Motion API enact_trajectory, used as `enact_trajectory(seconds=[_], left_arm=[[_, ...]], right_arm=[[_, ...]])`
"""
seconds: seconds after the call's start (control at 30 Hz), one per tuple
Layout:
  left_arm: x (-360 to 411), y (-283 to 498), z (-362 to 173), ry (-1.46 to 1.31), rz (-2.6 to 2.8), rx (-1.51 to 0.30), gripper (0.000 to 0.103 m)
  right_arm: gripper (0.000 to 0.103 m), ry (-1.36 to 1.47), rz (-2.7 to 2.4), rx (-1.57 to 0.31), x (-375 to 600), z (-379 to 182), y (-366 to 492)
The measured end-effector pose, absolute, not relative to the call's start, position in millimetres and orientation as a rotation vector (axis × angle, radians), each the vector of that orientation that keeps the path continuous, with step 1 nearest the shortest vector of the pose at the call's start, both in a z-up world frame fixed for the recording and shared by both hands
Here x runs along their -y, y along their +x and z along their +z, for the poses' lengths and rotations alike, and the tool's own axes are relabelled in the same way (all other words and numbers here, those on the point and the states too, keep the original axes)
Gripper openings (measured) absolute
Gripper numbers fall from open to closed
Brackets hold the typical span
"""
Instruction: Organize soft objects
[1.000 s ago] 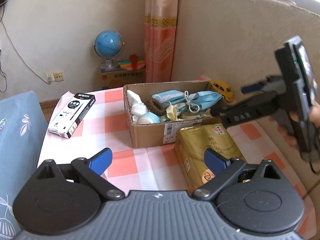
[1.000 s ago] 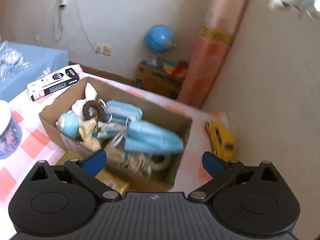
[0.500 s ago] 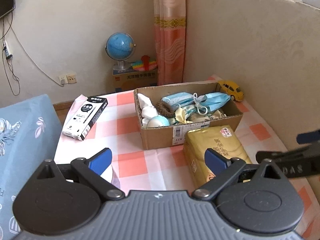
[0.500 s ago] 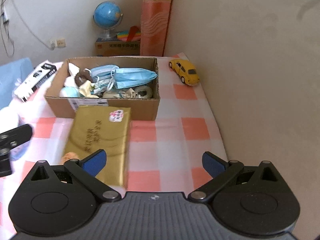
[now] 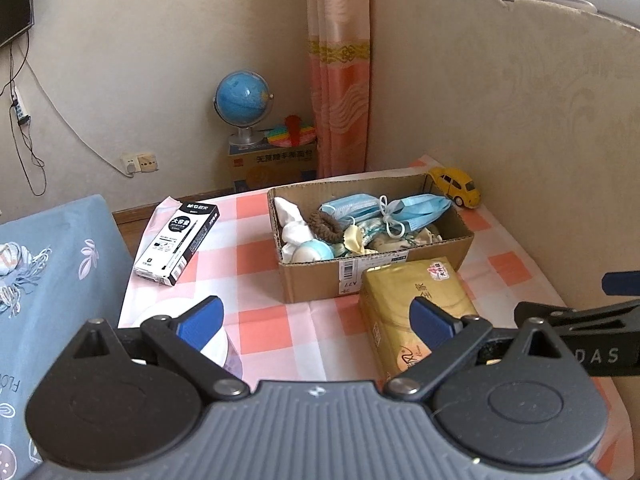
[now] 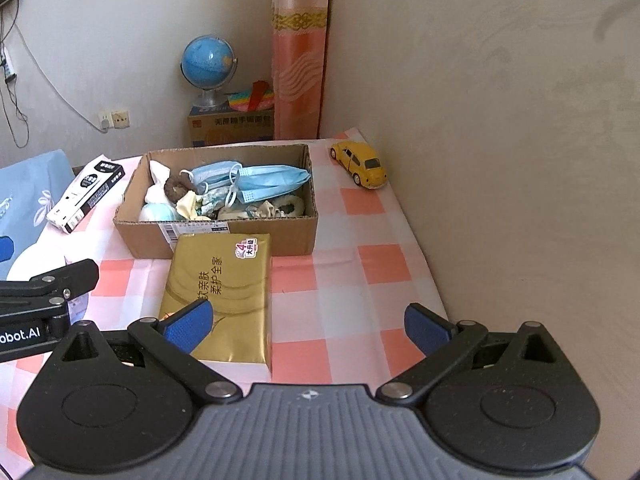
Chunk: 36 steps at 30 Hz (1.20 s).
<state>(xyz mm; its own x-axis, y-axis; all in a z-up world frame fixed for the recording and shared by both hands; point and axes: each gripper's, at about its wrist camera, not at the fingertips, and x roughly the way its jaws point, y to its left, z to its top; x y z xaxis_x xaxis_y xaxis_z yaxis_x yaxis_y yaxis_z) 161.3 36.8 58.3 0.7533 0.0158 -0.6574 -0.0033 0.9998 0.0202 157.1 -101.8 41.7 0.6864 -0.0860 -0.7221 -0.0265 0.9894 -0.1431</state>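
Observation:
A cardboard box [image 5: 304,280] [image 6: 280,236] sits mid-table and holds soft things: blue face masks [image 5: 416,208] [image 6: 268,180], a brown scrunchie [image 5: 326,226] [image 6: 178,188], white cloth [image 5: 292,224] and a pale blue ball [image 5: 312,250]. A gold tissue pack [image 5: 400,320] [image 6: 220,292] lies against the box's front. My left gripper [image 5: 316,318] is open and empty, back from the box. My right gripper [image 6: 306,322] is open and empty, over the table's near right part beside the pack.
A black-and-white pen box [image 5: 178,240] [image 6: 86,192] lies left of the cardboard box. A yellow toy car [image 5: 456,186] [image 6: 362,164] stands at the far right by the wall. A white-lidded jar [image 5: 200,344] sits under my left gripper. A blue cushion [image 5: 48,280] borders the left.
My right gripper has pulled back from over the box to the table's near right. My left gripper has drawn back slightly. The box contents lie as before.

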Motion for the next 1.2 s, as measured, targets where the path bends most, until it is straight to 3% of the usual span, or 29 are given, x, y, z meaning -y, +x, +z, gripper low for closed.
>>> enact_trajectory(seconds=[1.2], left_arm=[[-34, 152, 66, 0.014, 0.014, -0.701, 0.099]], right_arm=[[0.103, -0.114, -0.018, -0.768, 106, 53, 143]])
